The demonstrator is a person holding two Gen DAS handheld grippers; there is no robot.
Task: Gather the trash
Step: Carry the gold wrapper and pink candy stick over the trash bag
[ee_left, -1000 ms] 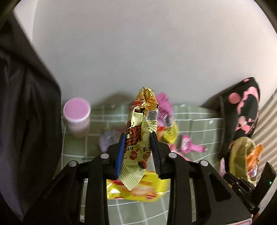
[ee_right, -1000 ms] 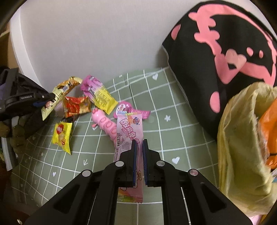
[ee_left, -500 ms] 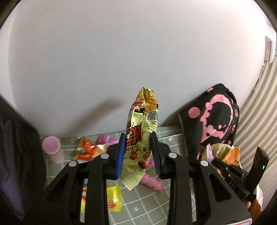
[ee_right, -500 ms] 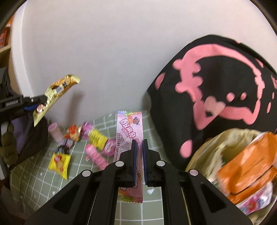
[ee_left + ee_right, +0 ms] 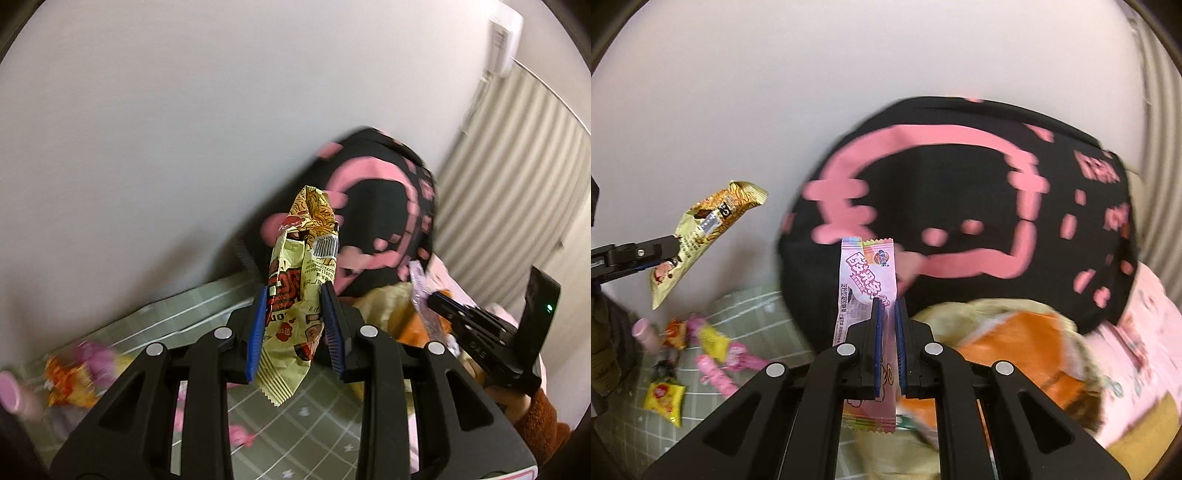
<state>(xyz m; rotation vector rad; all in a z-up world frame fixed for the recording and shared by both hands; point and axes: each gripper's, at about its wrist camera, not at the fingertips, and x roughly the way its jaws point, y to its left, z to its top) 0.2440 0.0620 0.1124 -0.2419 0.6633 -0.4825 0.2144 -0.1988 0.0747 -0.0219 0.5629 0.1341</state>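
Now both grippers are loaded and both have lifted off the cloth. In the left wrist view the left gripper (image 5: pixel 295 325) has its blue pads clamped on the lower half of a crinkled yellow-and-red foil snack packet (image 5: pixel 301 280), which stands upright at frame centre with its barcode facing the camera. In the right wrist view the right gripper (image 5: pixel 889 343) is pinched nearly shut on a flat pink plastic candy wrapper (image 5: pixel 866 284), also upright at centre. A second ago both packets were down low over the green grid-patterned tablecloth (image 5: pixel 207 302); since then both views have swung up and over, so the black cushion with pink print (image 5: pixel 960 206) now fills the upper right of the right view, and the pale yellowish trash bag (image 5: pixel 964 310) with an orange packet (image 5: pixel 1027 343) inside sits at lower right, just beyond the right fingertips. In the left view the right gripper (image 5: pixel 439 301) appears at the right edge, with its wrapper over the bag. That reads as carry-to-bag nearly done for the right, with the left coming behind; release not yet made. Leftover litter is still on the cloth at lower left: a small yellow packet (image 5: pixel 665 400), pink wrappers (image 5: pixel 716 369), an orange-red packet (image 5: pixel 675 332) and a pink-lidded cup (image 5: pixel 644 332).
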